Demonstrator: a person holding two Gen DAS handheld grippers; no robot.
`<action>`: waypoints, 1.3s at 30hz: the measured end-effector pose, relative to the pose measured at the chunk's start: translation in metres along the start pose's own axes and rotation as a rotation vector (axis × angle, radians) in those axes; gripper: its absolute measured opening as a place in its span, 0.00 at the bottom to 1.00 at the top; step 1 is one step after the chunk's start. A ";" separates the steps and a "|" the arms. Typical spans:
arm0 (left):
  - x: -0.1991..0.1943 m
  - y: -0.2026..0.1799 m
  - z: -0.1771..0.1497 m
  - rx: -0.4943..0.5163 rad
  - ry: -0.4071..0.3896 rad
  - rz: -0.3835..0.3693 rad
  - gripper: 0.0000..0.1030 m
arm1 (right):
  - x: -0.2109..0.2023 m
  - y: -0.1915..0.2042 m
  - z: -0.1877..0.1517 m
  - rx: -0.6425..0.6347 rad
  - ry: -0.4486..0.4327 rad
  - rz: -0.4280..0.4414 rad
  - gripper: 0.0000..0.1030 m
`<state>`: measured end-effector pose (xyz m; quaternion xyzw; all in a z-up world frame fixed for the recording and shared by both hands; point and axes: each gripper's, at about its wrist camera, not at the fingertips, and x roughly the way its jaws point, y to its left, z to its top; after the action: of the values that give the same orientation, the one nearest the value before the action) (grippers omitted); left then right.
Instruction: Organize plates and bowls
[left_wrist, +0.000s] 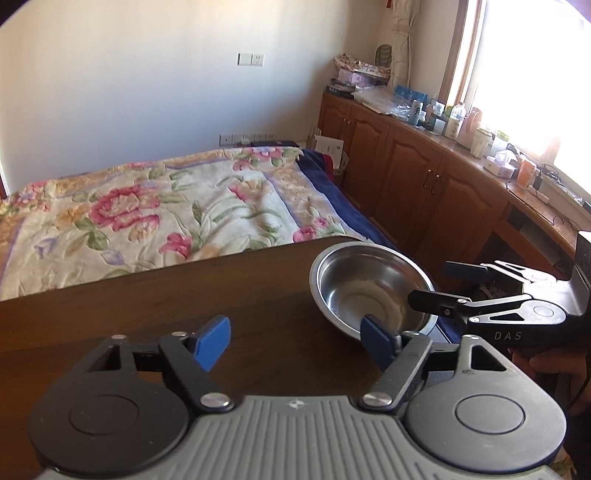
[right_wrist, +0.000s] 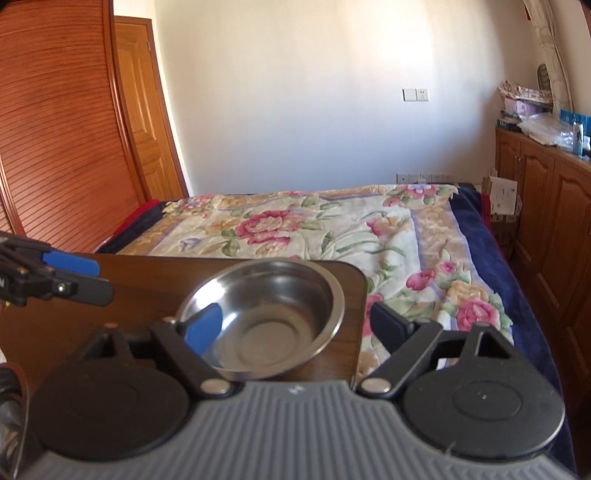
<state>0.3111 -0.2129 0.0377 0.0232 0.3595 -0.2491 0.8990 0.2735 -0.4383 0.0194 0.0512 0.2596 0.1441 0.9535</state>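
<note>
A steel bowl (right_wrist: 266, 317) sits on a dark wooden desk (left_wrist: 147, 314), close to the desk's far right corner, with its rim almost at the right edge. Nearest is the right claw (right_wrist: 295, 325), its jaws spread wide with nothing pinched: the bowl lies straight ahead of it and slightly below, the left blue pad (right_wrist: 203, 328) hanging over the bowl's near left rim and the right finger (right_wrist: 391, 325) standing off beyond the desk's right edge, clear of the bowl. The bowl is round, so it has no long axis; the wall can be taken from any side. The left claw (left_wrist: 295, 339) is also spread and empty, over bare desk toward the middle; the bowl lies ahead and to its right, with its right pad (left_wrist: 376, 336) just in front of the near rim. The right claw appears the better placed to take the bowl. Beyond the desk's far edge lies a bed (right_wrist: 332, 229) under a floral blanket, then a plain wall.
</note>
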 end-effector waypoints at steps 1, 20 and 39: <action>0.003 -0.001 0.000 -0.005 0.008 -0.004 0.70 | 0.001 -0.002 -0.001 0.006 0.003 0.002 0.78; 0.050 -0.006 0.009 -0.060 0.091 -0.041 0.52 | 0.017 -0.017 -0.003 0.082 0.051 0.057 0.52; 0.071 -0.005 0.014 -0.118 0.105 -0.051 0.42 | 0.021 -0.016 -0.008 0.110 0.061 0.083 0.35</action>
<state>0.3613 -0.2504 0.0022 -0.0259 0.4205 -0.2487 0.8721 0.2908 -0.4467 -0.0004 0.1099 0.2938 0.1703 0.9341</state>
